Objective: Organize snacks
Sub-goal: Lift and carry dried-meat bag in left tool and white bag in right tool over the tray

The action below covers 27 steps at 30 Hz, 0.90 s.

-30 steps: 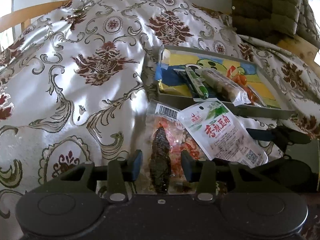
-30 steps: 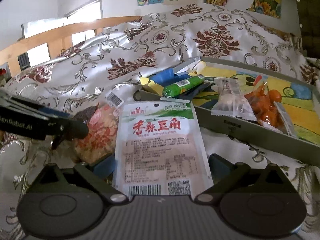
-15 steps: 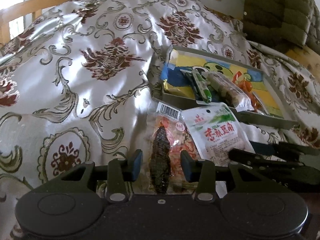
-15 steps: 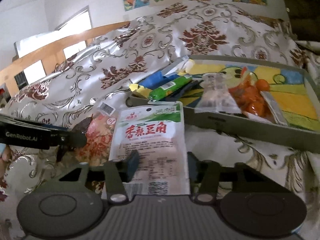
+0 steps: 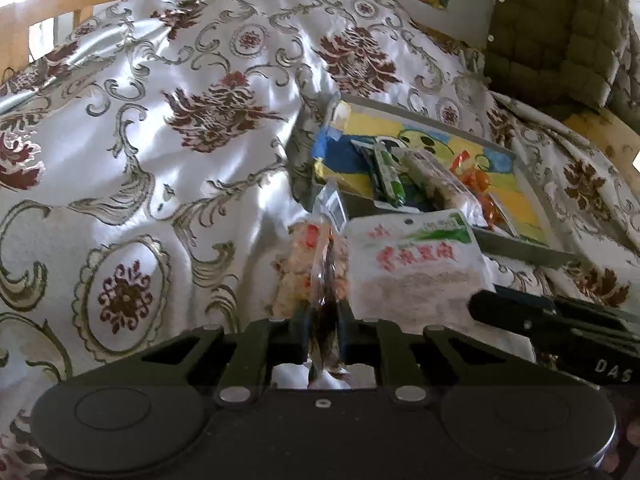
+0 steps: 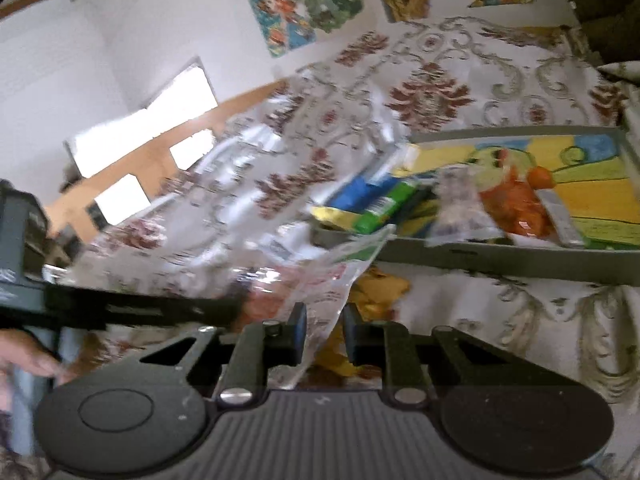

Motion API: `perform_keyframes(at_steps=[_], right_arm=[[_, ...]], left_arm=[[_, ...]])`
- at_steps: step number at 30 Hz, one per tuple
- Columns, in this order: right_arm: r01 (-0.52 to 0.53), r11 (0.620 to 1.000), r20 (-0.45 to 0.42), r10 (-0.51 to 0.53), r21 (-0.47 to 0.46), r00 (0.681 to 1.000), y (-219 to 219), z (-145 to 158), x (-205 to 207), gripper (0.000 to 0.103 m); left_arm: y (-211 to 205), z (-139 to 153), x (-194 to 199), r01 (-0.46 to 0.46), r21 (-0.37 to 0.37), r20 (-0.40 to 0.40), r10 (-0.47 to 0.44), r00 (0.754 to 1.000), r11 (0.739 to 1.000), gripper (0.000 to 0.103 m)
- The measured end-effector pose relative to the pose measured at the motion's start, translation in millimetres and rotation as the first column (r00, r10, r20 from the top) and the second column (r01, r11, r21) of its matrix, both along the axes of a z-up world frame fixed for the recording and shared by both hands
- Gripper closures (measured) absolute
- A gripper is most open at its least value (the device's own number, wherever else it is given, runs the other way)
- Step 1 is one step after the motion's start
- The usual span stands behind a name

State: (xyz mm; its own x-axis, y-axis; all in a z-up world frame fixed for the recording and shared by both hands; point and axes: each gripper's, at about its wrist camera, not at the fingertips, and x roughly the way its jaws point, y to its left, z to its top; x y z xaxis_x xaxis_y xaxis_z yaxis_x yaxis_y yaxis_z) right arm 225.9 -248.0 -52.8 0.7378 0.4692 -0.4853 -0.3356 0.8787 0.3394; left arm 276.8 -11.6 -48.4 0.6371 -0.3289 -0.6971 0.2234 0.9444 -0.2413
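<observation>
Two snack packets [image 5: 416, 264] lifted, others in tray [image 5: 520, 248]

Bedspread [image 5: 168, 128]: glossy white satin, maroon floral medallions, olive-grey scrollwork.
Tray [image 6: 500, 266]: grey walls; floor printed in yellow, blue and green cartoon shapes.
White packet [image 5: 416, 264]: white, green top band, red characters.
Clear packet [image 5: 316, 268]: transparent, orange-red and pale contents with a dark strip.
Stick snack [image 6: 384, 206]: bright green.
Wrapper [image 6: 516, 208]: orange.
Quilted jacket [image 5: 560, 28]: olive green.
</observation>
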Motion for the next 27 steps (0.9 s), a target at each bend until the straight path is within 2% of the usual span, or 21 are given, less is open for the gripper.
perform_keyframes(at_steps=[5,11,16,20,25,27], right_arm=[[-0.025,0.997,-0.010,0.026,0.078,1.000,5,-2,7,0.070],[0.014,0.974,-0.107,0.010,0.227,0.994,-6,-24,32,0.067],[0.028,0.965,-0.152,0.012,0.260,0.988,-9,-41,43,0.068],[0.001,0.969,-0.118,0.029,0.245,0.993,-5,-37,40,0.075],[-0.062,0.935,-0.077,0.095,0.348,0.992,-7,-23,34,0.077],[-0.071,0.939,-0.071,0.101,0.335,0.992,-2,-20,34,0.076]], left_arm=[[-1,-7,2,-0.003,0.005,-0.014,0.003,1.000,1.000,0.089],[2,-11,9,-0.015,-0.006,-0.018,0.015,1.000,1.000,0.090],[0,-11,11,-0.015,0.007,-0.015,0.016,1.000,1.000,0.090],[0,-12,11,-0.023,0.009,-0.015,0.023,1.000,1.000,0.090],[2,-12,12,-0.030,-0.004,-0.023,0.030,0.999,1.000,0.090],[2,-12,12,-0.028,-0.005,-0.023,0.028,0.999,1.000,0.090]])
